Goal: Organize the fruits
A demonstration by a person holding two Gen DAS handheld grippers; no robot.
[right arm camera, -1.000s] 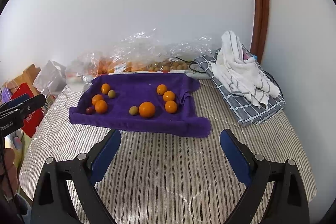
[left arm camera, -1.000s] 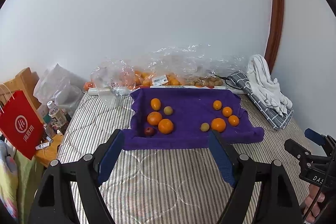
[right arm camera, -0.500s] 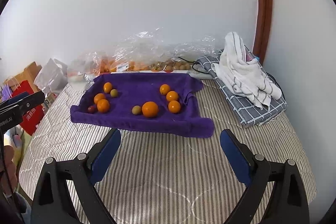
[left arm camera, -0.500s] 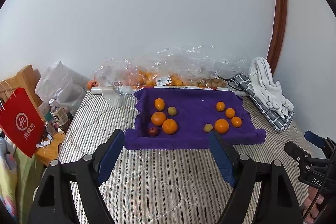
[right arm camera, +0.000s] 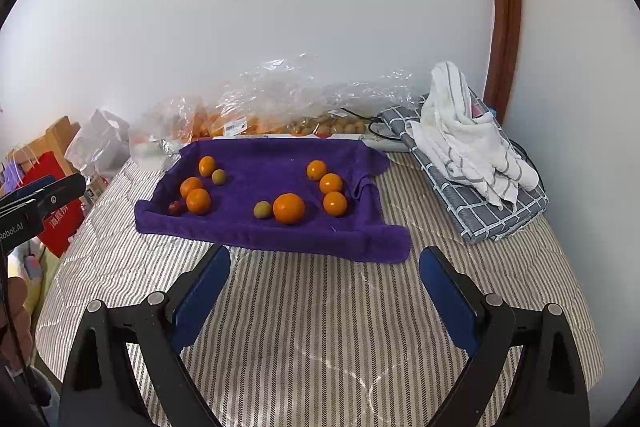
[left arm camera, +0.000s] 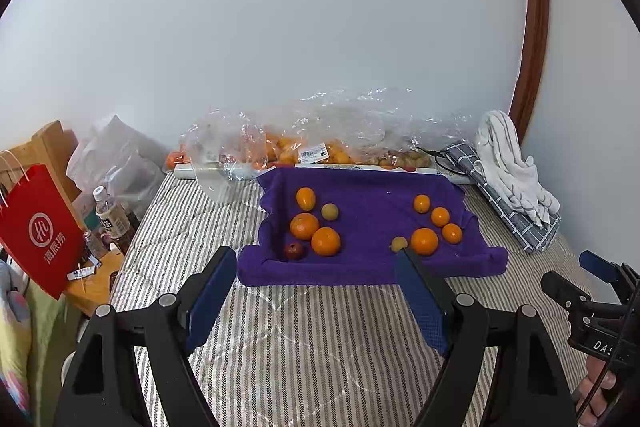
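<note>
Left wrist view shows a bed point(left arm camera: 320, 339) covered in a quilted sheet with fine grey and white stripes. On it lies a purple towel point(left arm camera: 368, 199), soft and thick, its edges turned up so it forms a shallow tray. The fruits rest on it in two loose groups. On the left side sit three round, glossy oranges point(left arm camera: 326, 241), one small yellow-green fruit point(left arm camera: 330, 212) and a small dark red fruit point(left arm camera: 294, 251) in the near corner. On the right side are one larger orange point(left arm camera: 424, 241), three smaller ones point(left arm camera: 440, 216) and another yellow-green fruit point(left arm camera: 399, 243) just beside the large orange.

Behind the towel, against the wall, crinkled clear plastic bags point(left arm camera: 320, 143) hold more orange fruit and some small brownish ones. A white striped cloth point(left arm camera: 508, 163) is heaped on a folded grey checked cloth point(left arm camera: 500, 203) at the right. A red paper bag point(left arm camera: 40, 231) with cord handles stands beside the bed at the left.

The left gripper point(left arm camera: 316, 291) hangs above the striped sheet just short of the towel, its blue-padded fingers point(left arm camera: 212, 299) spread wide with nothing between them. From the right wrist view, the right gripper point(right arm camera: 324, 291) is likewise spread and empty, near the towel's front edge.
</note>
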